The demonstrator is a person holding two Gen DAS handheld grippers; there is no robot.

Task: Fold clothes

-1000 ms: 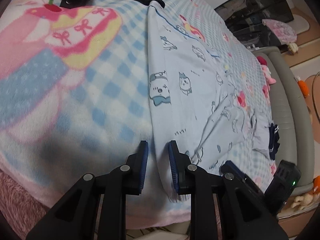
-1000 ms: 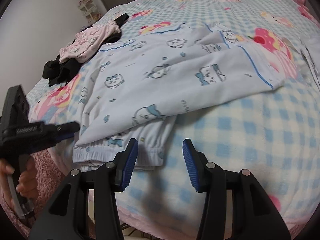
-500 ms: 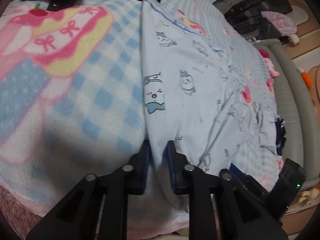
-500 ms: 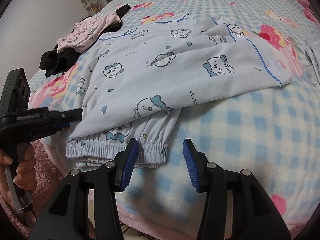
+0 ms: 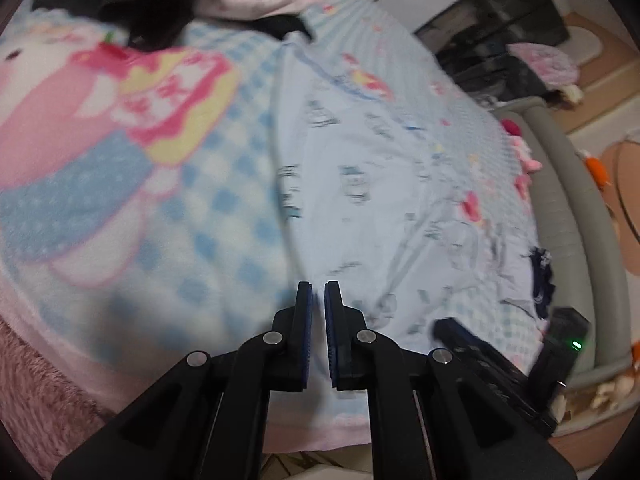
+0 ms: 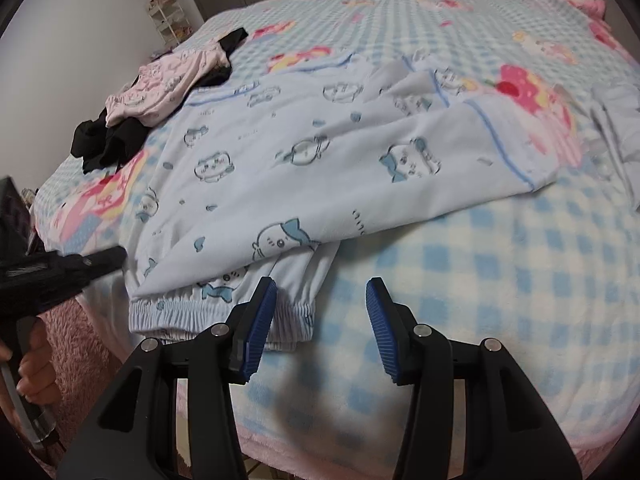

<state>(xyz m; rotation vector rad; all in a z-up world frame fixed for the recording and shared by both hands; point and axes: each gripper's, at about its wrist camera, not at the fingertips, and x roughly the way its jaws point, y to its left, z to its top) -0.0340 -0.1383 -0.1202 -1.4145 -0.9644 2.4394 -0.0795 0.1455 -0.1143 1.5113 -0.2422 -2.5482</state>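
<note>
Right wrist view: checked blanket (image 6: 500, 264) covers the bed; my light-blue pajama pants (image 6: 320, 168) lie folded across it, elastic cuffs (image 6: 216, 312) nearest me. Pink garment (image 6: 164, 88) and black garment (image 6: 108, 148) sit beyond. My right gripper (image 6: 320, 320) hangs spread beside the cuffs. My left gripper (image 5: 316, 312), nearly closed, pinches the pants' edge between its 2 pads.

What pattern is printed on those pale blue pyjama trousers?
Little cartoon animal faces with blue bows cover the pale blue fleece pyjama trousers; the right wrist view shows them best.
</note>
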